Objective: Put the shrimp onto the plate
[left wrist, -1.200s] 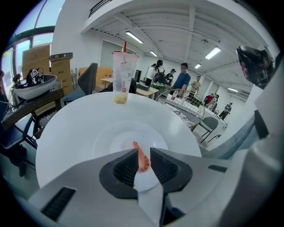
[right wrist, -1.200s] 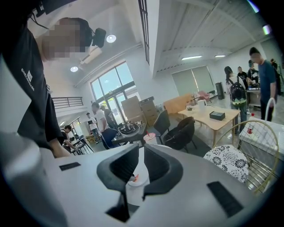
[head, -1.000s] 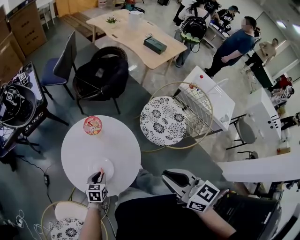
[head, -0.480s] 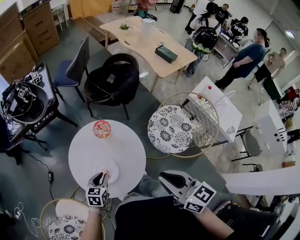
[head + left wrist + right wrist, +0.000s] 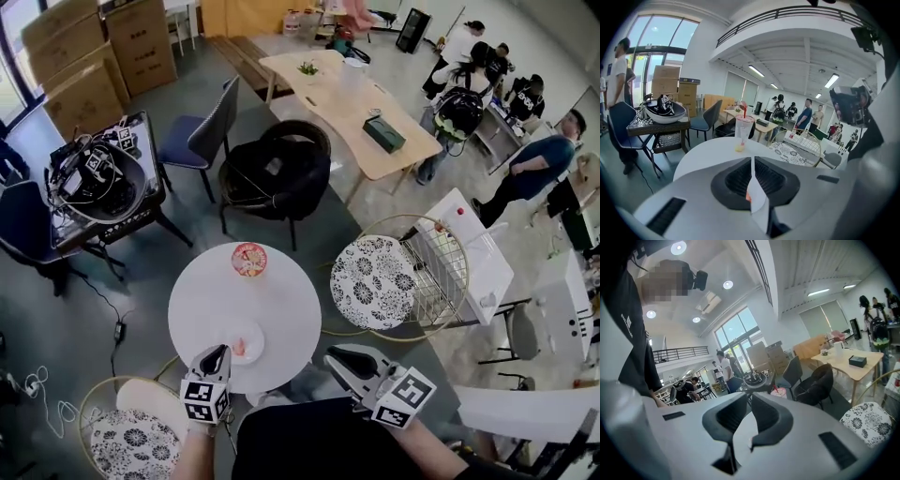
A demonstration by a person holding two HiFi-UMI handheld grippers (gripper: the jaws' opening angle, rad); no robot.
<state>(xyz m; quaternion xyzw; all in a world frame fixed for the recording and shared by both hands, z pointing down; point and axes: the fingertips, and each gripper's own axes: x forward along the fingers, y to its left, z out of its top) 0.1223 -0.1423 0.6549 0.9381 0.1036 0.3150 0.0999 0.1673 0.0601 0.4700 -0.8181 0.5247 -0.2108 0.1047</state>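
Observation:
A small orange shrimp (image 5: pixel 239 348) lies on the white plate (image 5: pixel 247 329), at the near side of the round white table (image 5: pixel 277 305). My left gripper (image 5: pixel 219 352) hovers just left of the plate's near edge, apart from the shrimp. Its jaws stand narrowly open with nothing held. In the left gripper view (image 5: pixel 752 161), a sliver of the orange shrimp (image 5: pixel 748 196) shows through the slit between the jaws. My right gripper (image 5: pixel 331 355) hangs open and empty off the table's near right edge, over my lap; the right gripper view (image 5: pixel 749 397) shows a wider gap.
A red-topped cup (image 5: pixel 248 260) with a straw stands at the table's far side. A patterned round chair (image 5: pixel 372 281) is to the right and another (image 5: pixel 131 441) at near left. A black chair (image 5: pixel 277 178) and a cluttered side table (image 5: pixel 98 183) lie beyond.
My left gripper has drawn back a little from the plate, leaving the shrimp lying on it. The head camera has tilted up, so the table sits further right. The right gripper barely moved.

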